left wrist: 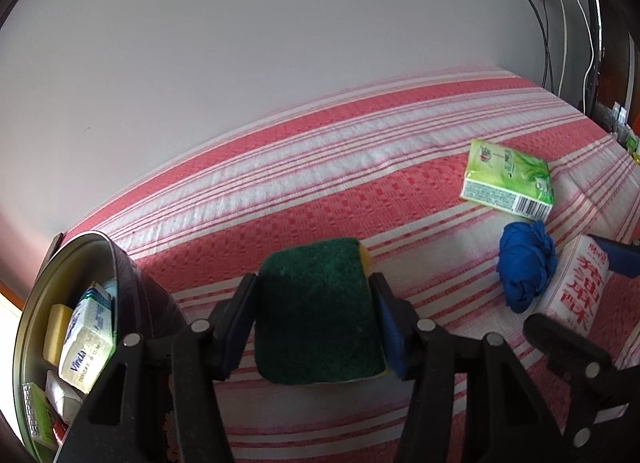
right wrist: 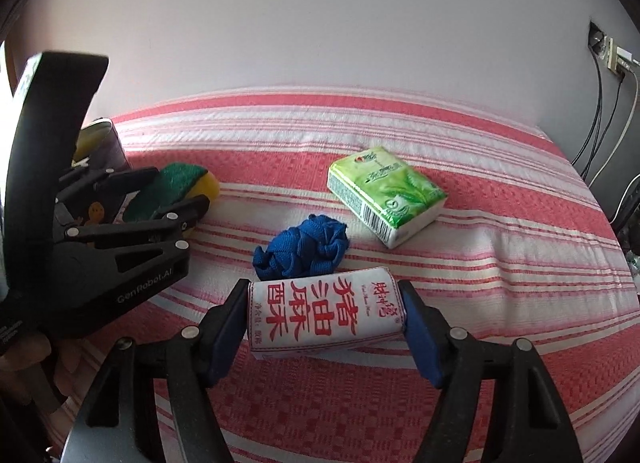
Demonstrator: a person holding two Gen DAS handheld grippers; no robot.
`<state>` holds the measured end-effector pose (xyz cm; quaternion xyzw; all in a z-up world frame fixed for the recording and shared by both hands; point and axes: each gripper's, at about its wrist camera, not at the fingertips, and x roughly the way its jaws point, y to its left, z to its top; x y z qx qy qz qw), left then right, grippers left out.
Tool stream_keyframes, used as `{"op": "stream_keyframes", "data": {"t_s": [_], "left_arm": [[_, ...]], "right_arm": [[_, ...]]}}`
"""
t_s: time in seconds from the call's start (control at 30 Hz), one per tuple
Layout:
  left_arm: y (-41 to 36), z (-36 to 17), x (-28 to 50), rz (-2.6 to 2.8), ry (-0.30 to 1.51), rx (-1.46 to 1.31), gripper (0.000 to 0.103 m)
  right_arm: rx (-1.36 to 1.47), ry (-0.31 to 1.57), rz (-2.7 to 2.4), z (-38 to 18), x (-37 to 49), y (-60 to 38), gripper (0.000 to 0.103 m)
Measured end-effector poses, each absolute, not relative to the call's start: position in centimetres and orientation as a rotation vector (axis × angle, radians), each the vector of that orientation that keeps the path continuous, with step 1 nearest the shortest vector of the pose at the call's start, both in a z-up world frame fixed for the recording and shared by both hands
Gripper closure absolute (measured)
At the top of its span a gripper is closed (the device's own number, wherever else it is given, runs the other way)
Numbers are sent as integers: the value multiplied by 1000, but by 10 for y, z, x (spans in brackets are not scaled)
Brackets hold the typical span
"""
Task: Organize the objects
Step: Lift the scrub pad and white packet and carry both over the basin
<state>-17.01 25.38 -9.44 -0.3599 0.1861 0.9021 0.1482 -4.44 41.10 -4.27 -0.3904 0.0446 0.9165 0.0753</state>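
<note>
My left gripper (left wrist: 316, 315) is shut on a green and yellow sponge (left wrist: 316, 307), held just above the striped cloth beside a round tin (left wrist: 28, 327). The tin holds several small packets and a yellow bar. My right gripper (right wrist: 324, 319) is shut on a white packet with red characters (right wrist: 324, 315), low over the cloth. A blue knotted cloth (right wrist: 304, 247) lies just beyond that packet. A green tissue pack (right wrist: 386, 193) lies further back and to the right. In the right wrist view the left gripper (right wrist: 160, 203) shows at the left with the sponge (right wrist: 180, 183).
A red and white striped cloth (right wrist: 500, 271) covers the surface, which ends at a plain wall (right wrist: 320, 23). A wall socket with hanging cables (right wrist: 612, 75) is at the far right. The right gripper (left wrist: 592, 303) shows at the right edge of the left wrist view.
</note>
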Motion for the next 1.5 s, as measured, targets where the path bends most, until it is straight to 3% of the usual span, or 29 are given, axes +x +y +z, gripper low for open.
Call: {"op": "stream_keyframes", "data": {"t_s": [0.53, 1.5], "left_arm": [[243, -78, -148, 2692, 509, -851, 48], [199, -57, -113, 2842, 310, -636, 48]], "right_arm": [[-780, 227, 2842, -16, -24, 413, 30], [-380, 289, 2881, 2, 8, 408, 30]]}}
